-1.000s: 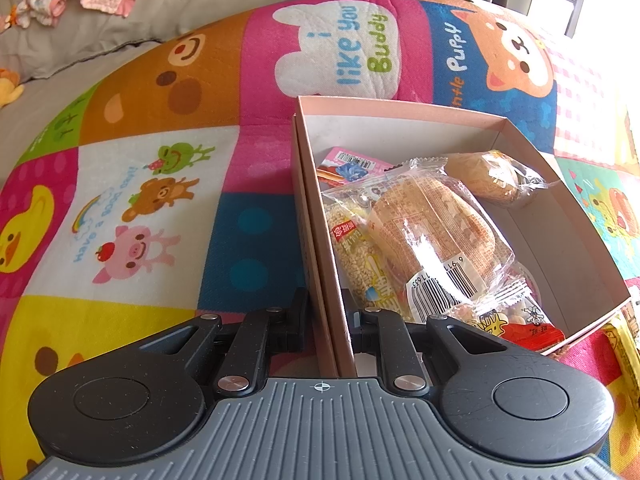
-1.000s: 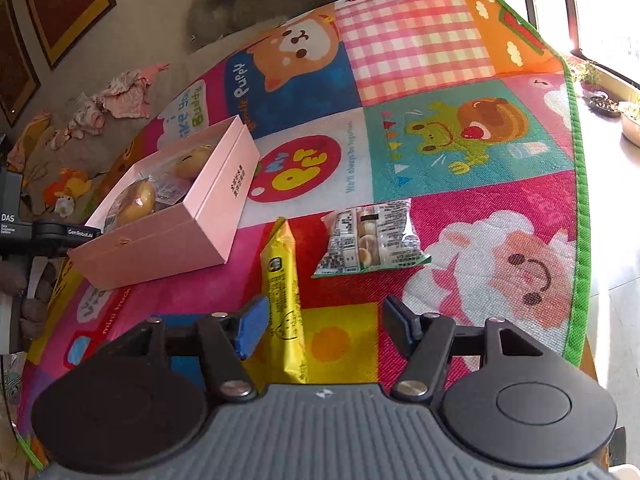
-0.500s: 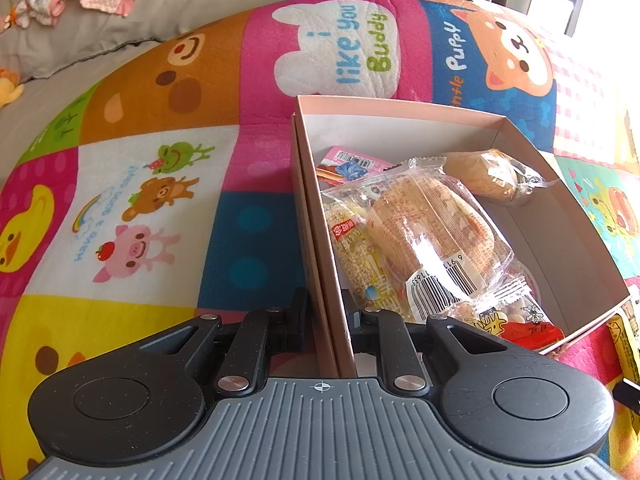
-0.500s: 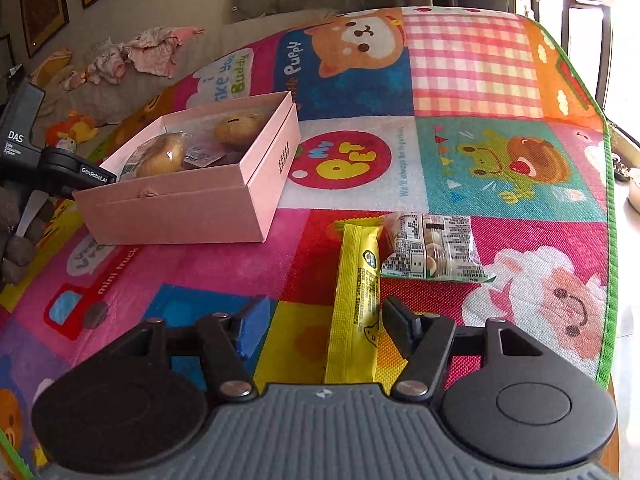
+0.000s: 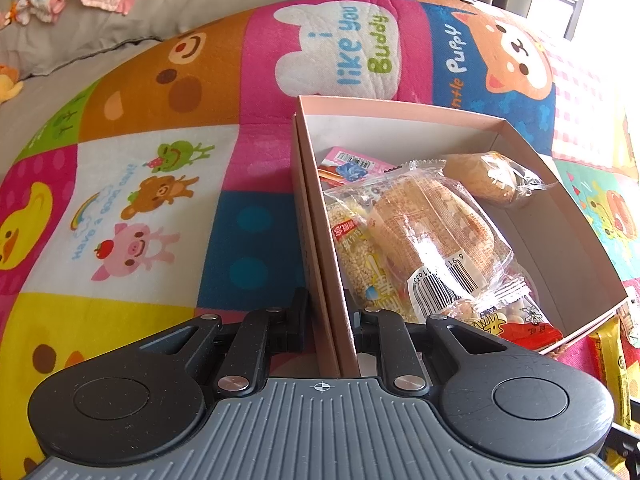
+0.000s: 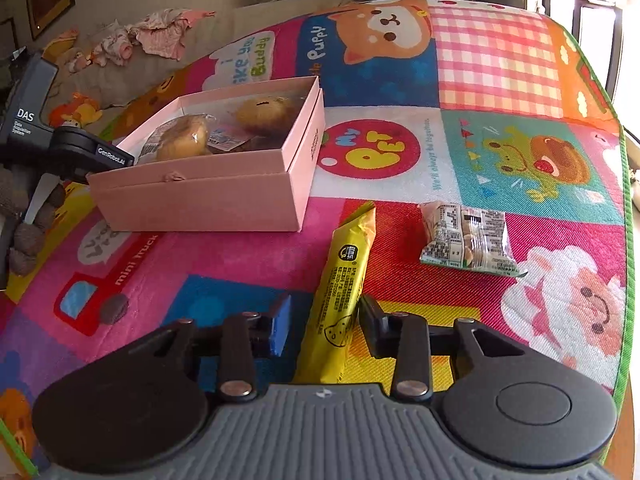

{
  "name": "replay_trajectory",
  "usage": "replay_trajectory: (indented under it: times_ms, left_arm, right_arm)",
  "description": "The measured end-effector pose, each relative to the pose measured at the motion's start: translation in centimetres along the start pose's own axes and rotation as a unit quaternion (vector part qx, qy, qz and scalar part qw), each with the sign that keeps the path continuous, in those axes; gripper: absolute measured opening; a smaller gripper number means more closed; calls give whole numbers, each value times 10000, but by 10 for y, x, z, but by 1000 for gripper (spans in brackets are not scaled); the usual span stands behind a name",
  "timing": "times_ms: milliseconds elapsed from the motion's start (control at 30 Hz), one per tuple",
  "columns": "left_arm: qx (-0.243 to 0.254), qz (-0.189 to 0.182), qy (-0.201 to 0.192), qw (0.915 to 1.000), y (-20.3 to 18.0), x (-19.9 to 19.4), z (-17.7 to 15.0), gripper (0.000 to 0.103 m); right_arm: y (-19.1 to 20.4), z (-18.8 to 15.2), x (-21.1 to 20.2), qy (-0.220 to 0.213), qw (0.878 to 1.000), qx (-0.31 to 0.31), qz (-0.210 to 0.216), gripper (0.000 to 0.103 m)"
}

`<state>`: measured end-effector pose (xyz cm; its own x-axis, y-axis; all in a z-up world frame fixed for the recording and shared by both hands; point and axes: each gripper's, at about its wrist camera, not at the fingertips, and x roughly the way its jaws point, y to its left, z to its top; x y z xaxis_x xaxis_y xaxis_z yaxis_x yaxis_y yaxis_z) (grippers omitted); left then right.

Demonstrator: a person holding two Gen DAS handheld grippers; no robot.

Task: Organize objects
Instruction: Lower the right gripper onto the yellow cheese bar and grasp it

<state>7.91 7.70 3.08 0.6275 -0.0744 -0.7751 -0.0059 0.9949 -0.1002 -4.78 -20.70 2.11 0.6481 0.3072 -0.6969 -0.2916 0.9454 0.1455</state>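
My left gripper [image 5: 330, 316] is shut on the near side wall of the pink box [image 5: 400, 108], one finger outside and one inside. The box holds a wrapped bread roll [image 5: 432, 228], a smaller bun [image 5: 484, 176] and several snack packets. In the right wrist view the pink box [image 6: 200, 200] stands at the left. The jaws of my right gripper [image 6: 326, 324] are closing around a yellow snack bar [image 6: 344, 276] that lies on the mat. The right finger is at the bar's edge, and a small gap shows at the blue left pad [image 6: 282, 328]. A green-and-silver snack packet [image 6: 468, 244] lies to the right.
Everything rests on a colourful cartoon play mat [image 6: 400, 152], whose green edge [image 6: 624, 200] runs along the right. Behind it is a beige cushion with crumpled clothes [image 6: 156, 36] and a soft toy [image 6: 76, 112]. The left gripper's body [image 6: 80, 152] sits at the box's far left.
The right gripper has slid sideways, so the yellow bar now lies between its fingers, and its jaws have narrowed. The left gripper and the box have not moved.
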Motion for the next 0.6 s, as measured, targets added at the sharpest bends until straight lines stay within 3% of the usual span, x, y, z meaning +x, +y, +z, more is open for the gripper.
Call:
replay_trajectory:
  times_ms: [67, 267, 600]
  left_arm:
    - [4, 7, 2, 10000, 0, 0, 0, 17]
    - [47, 65, 31, 10000, -2, 1, 1, 17]
    - [104, 125, 63, 9998, -4, 0, 2, 17]
  right_arm:
    - [5, -6, -4, -29, 10000, 14, 91, 38]
    - [19, -15, -5, -214, 9990, -356, -164, 38]
    - [-2, 2, 14, -430, 9982, -135, -398, 39]
